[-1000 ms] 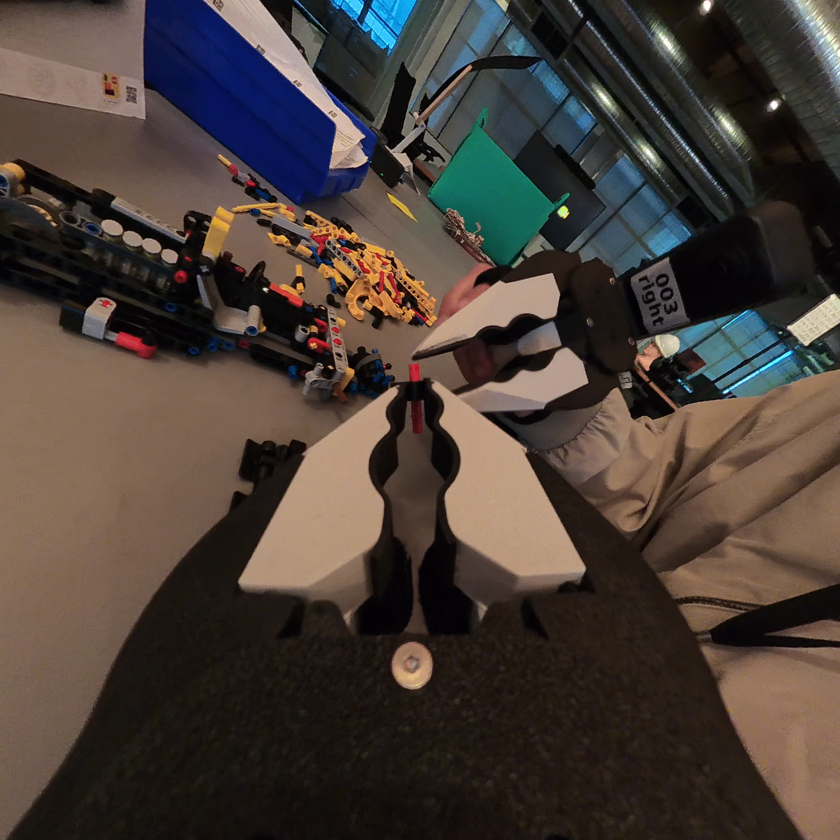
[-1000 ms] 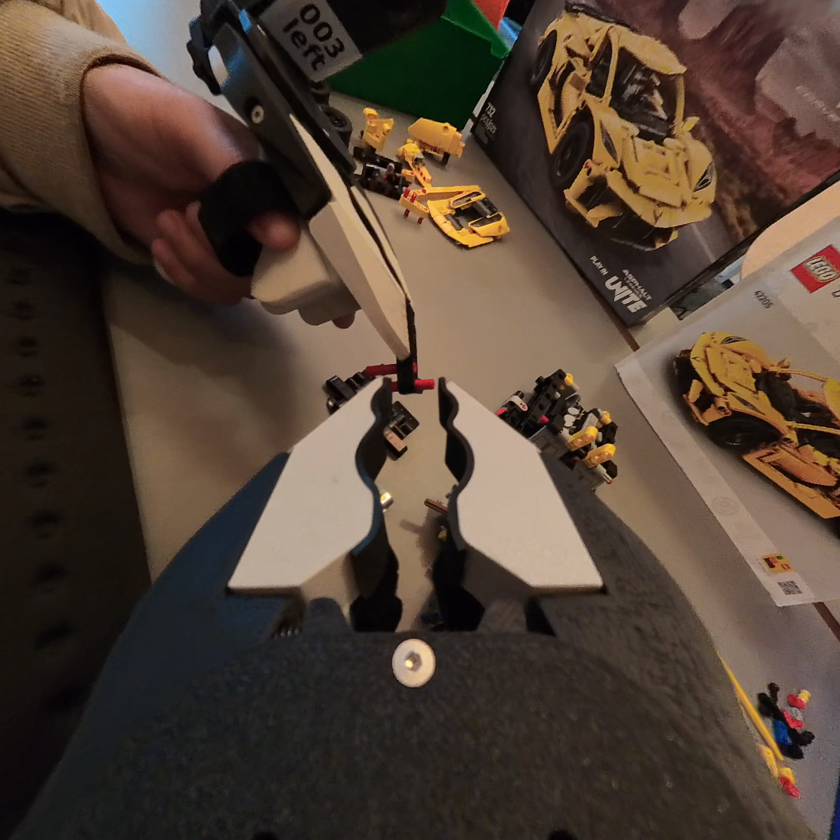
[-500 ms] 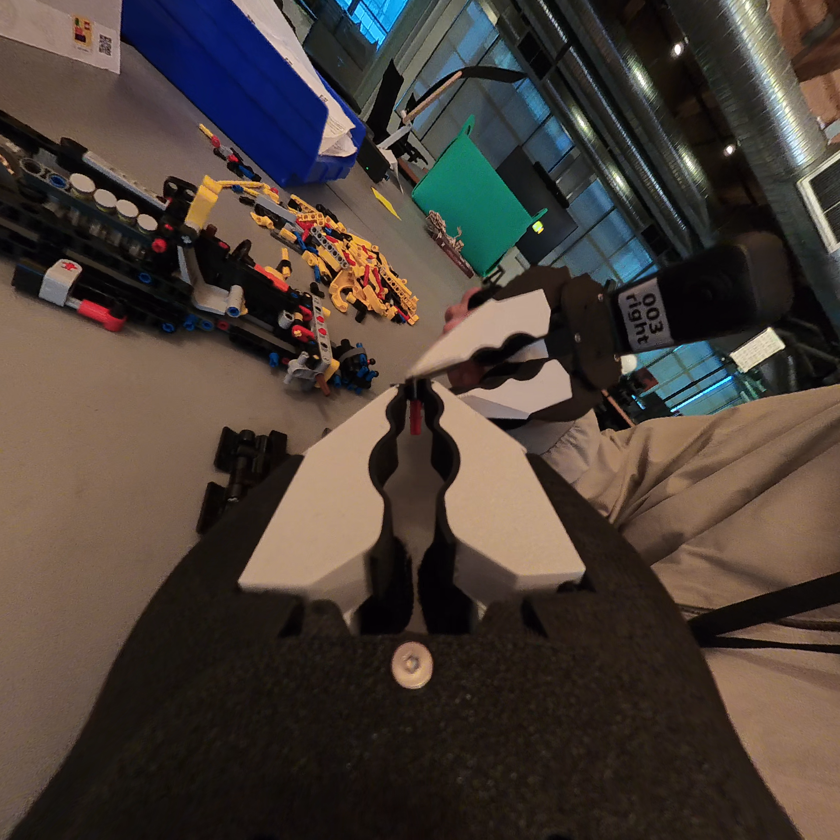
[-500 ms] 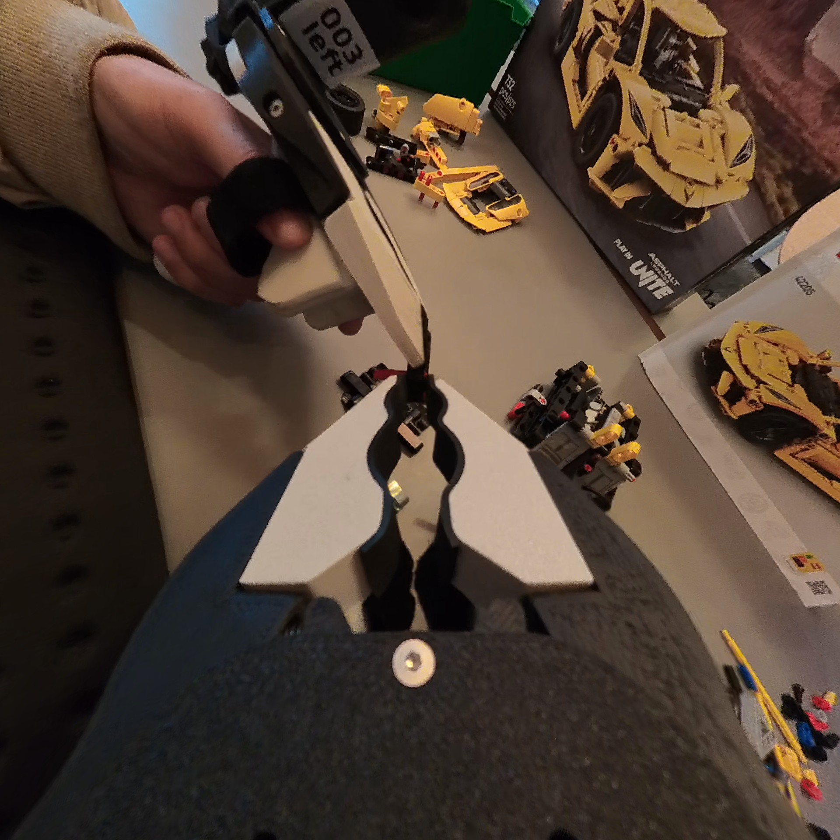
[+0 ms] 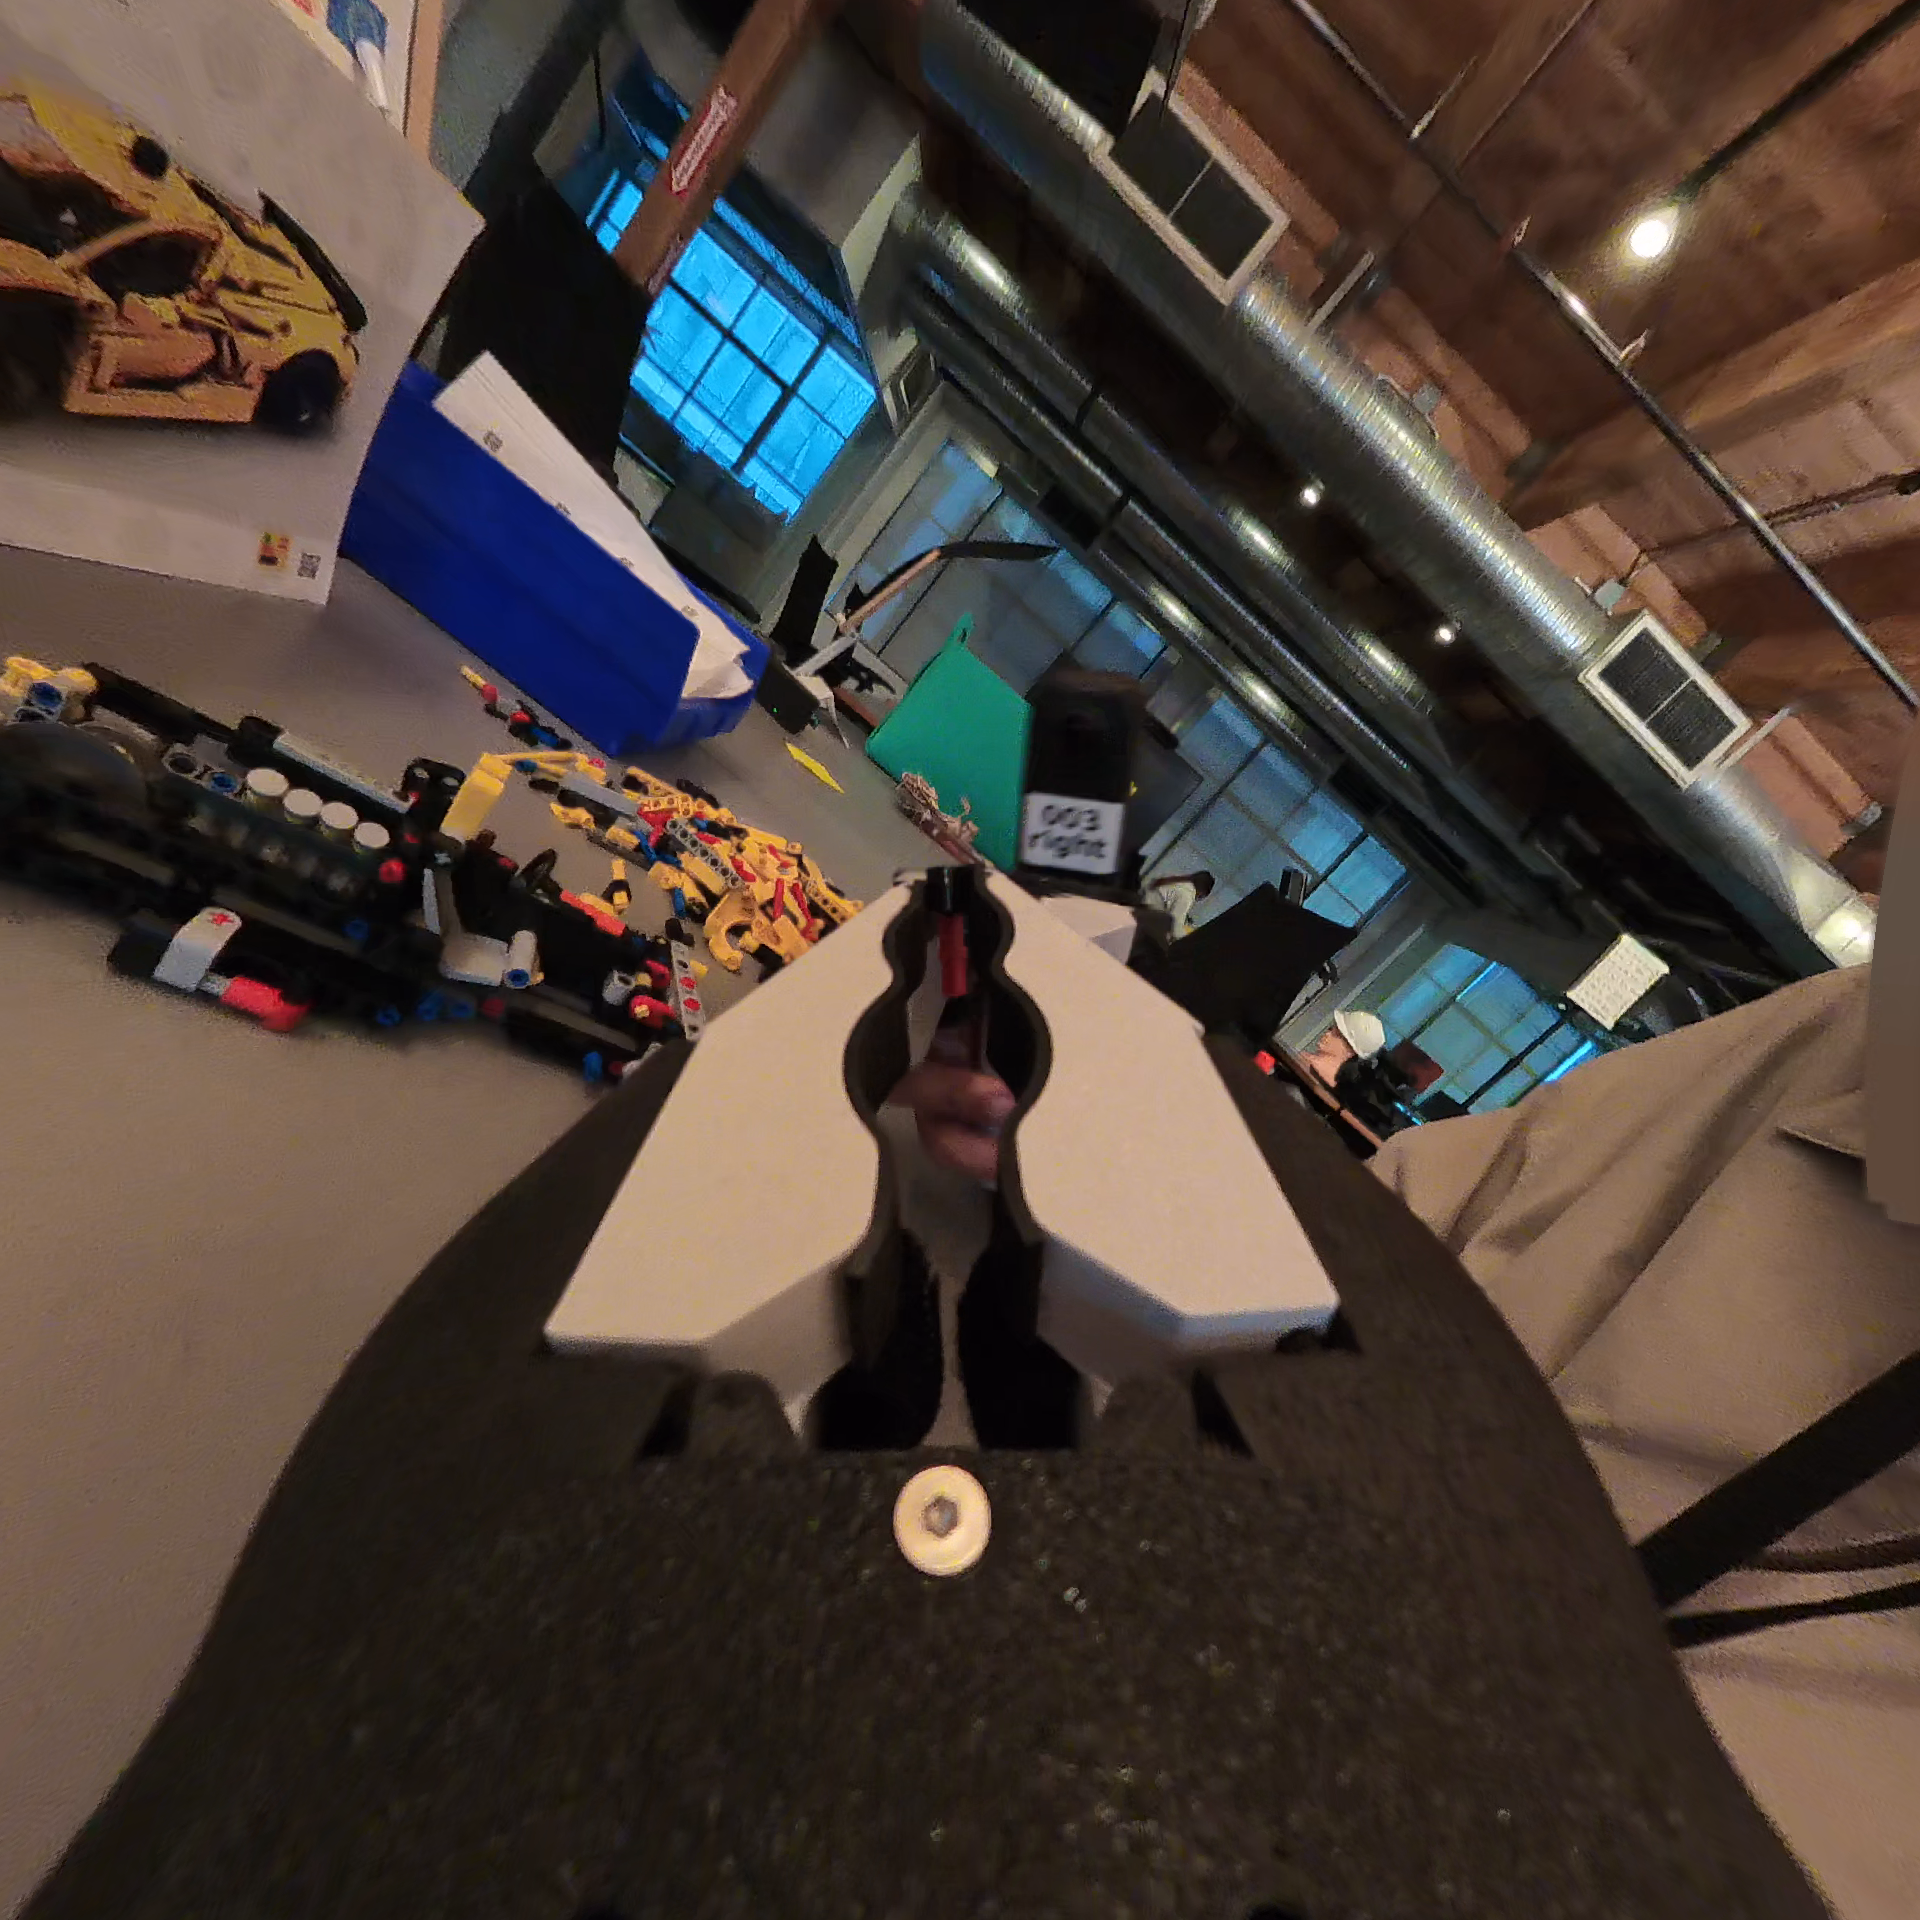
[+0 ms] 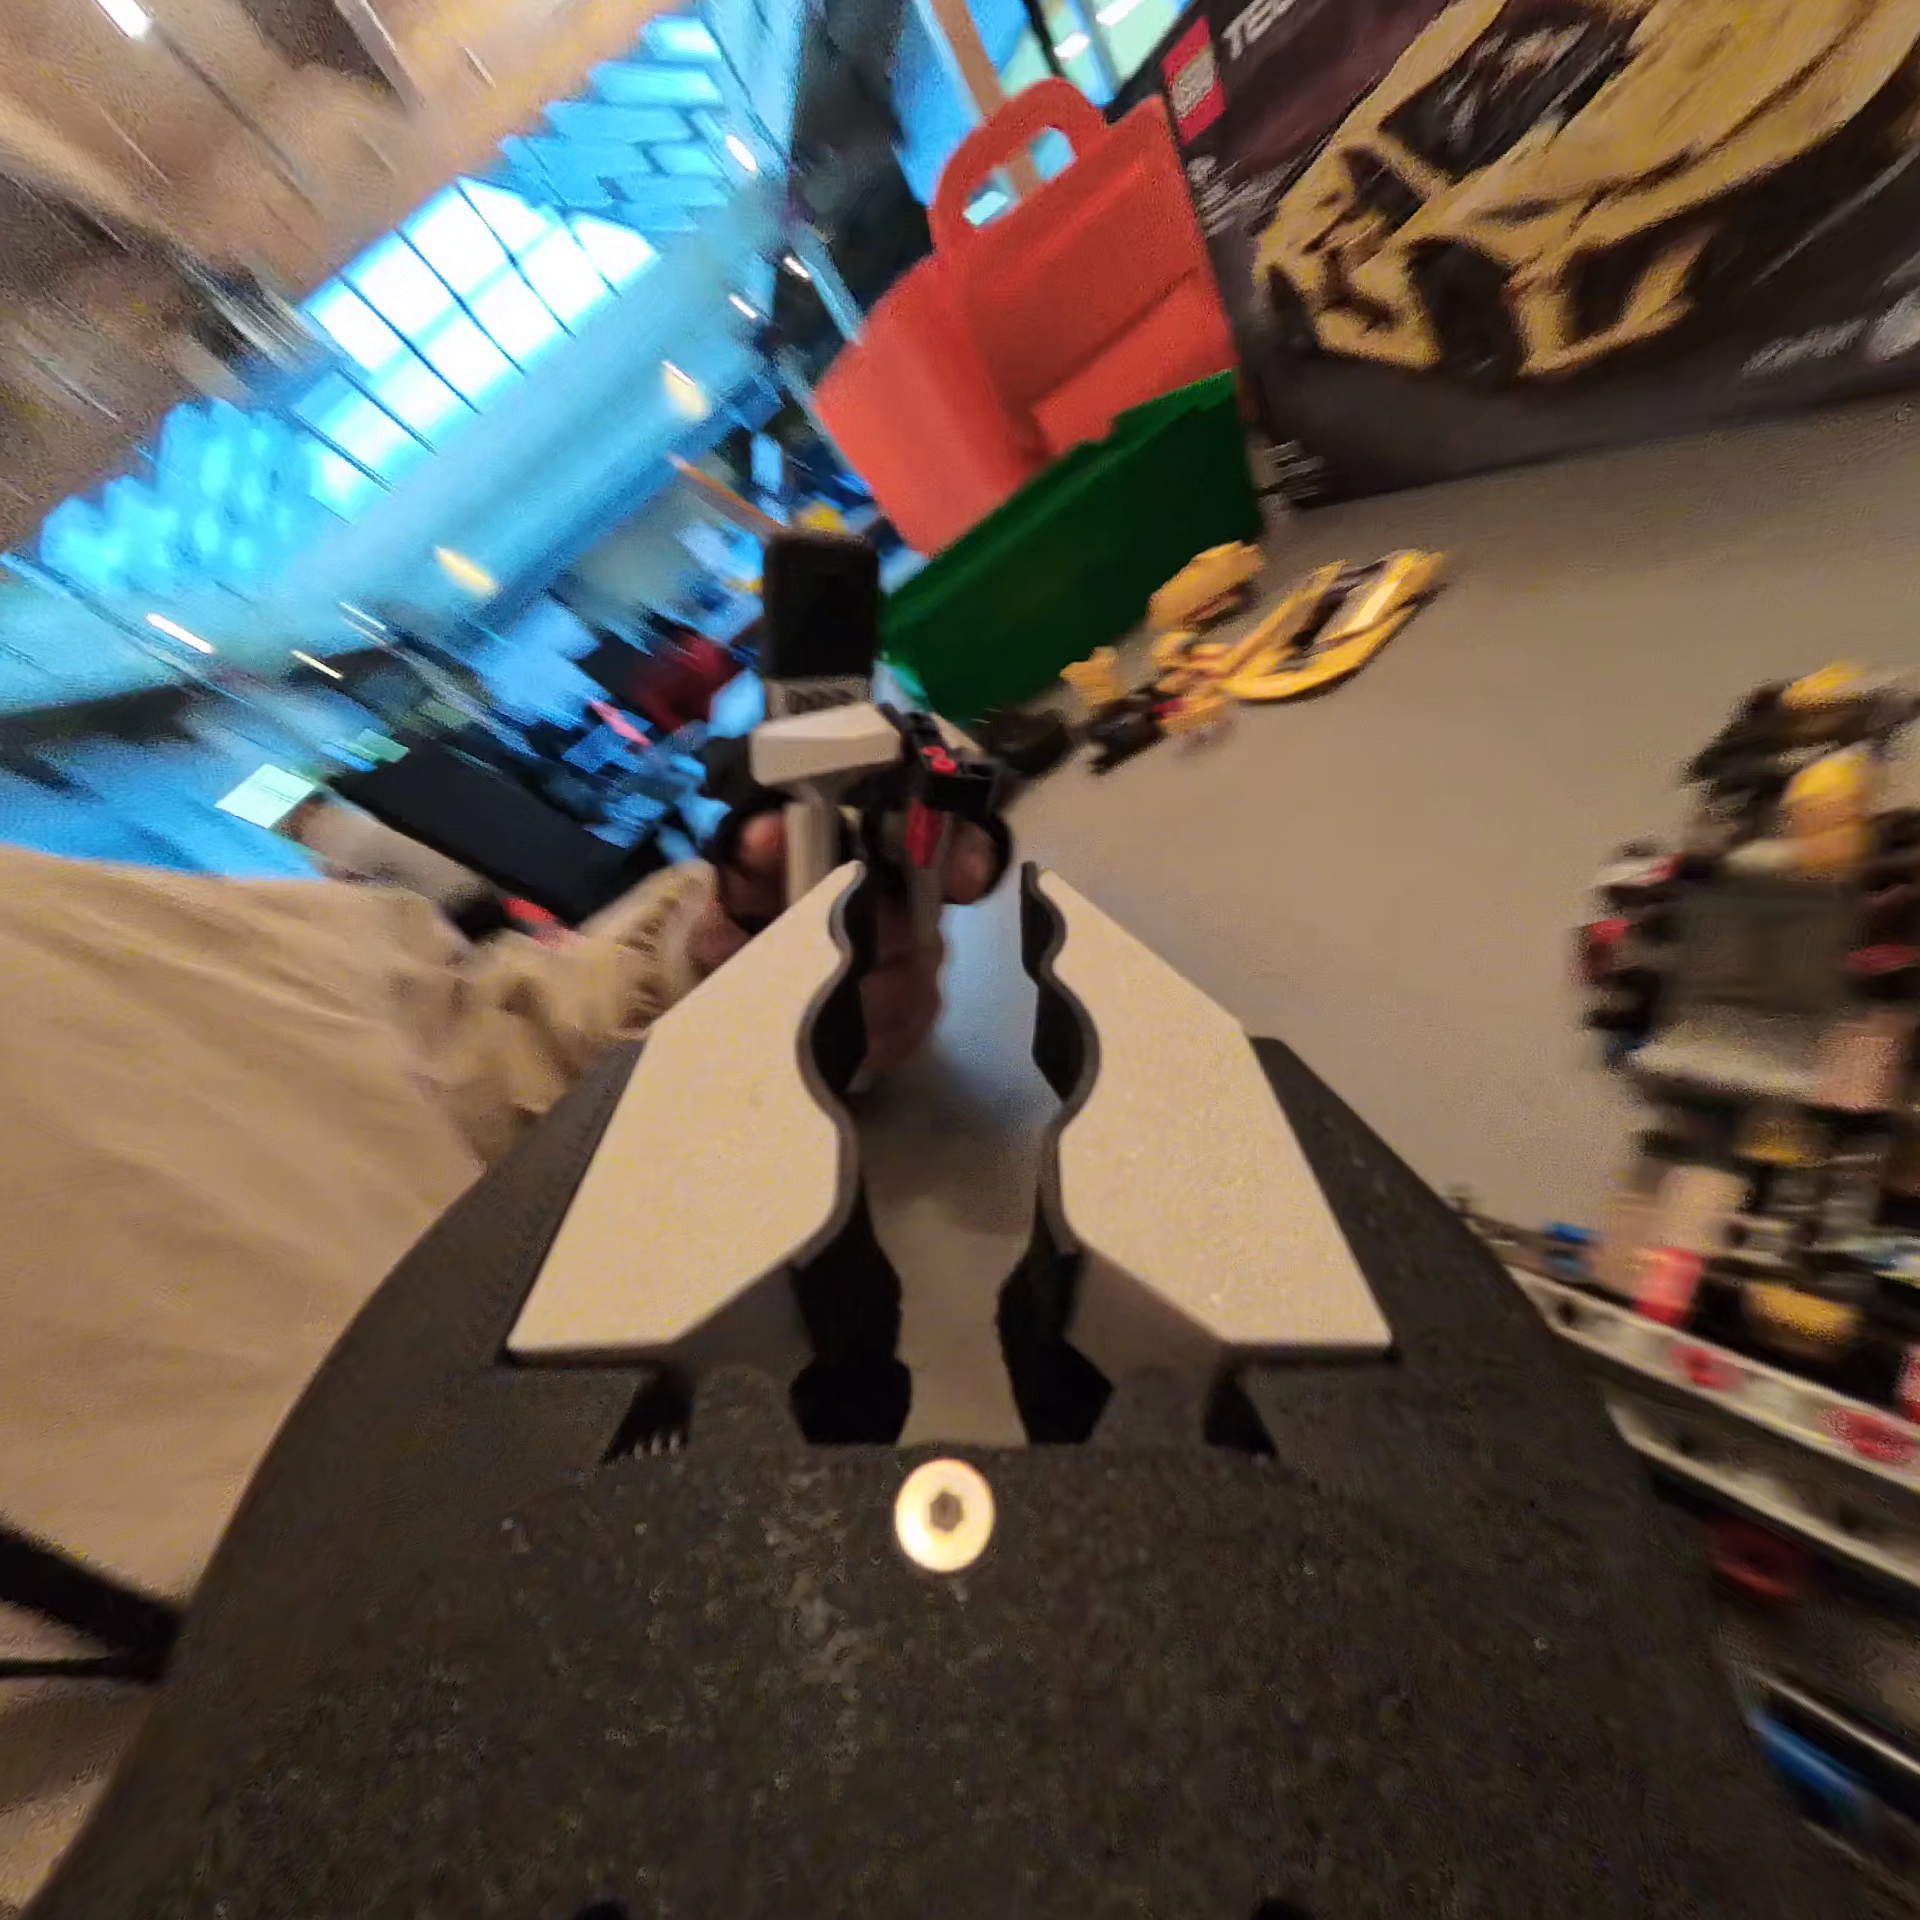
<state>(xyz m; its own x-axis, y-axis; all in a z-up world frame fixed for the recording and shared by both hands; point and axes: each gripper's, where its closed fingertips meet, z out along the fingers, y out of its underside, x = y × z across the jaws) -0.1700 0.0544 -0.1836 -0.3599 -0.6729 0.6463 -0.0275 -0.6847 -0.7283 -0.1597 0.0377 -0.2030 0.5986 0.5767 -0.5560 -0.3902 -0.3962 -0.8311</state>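
Note:
My left gripper (image 5: 951, 885) is shut on a small piece: a red pin with a black connector (image 5: 951, 951), held up off the grey table (image 5: 208, 1195). My right gripper (image 6: 940, 883) is open and empty, and points at the left one from close by. In the right wrist view, which is blurred, the held piece (image 6: 938, 777) shows just beyond my right fingertips, next to one of the left gripper's white fingers (image 6: 816, 753). In the left wrist view the right gripper's black body (image 5: 1075, 769) stands behind my left fingertips. A hand shows through the gap.
A long black car chassis (image 5: 312, 883) lies on the table beside a pile of yellow, red and blue parts (image 5: 717, 862). A blue bin (image 5: 520, 592), a green bin (image 6: 1081, 582), a red case (image 6: 1039, 312), a car box (image 6: 1558, 208) and yellow panels (image 6: 1299, 634) stand farther off. My two grippers' fingertips are within a few centimetres of each other.
Both grippers have tilted up from the table and now face each other. The right gripper, narrowed about the piece half a second ago, has opened wide. The left stays shut on the piece.

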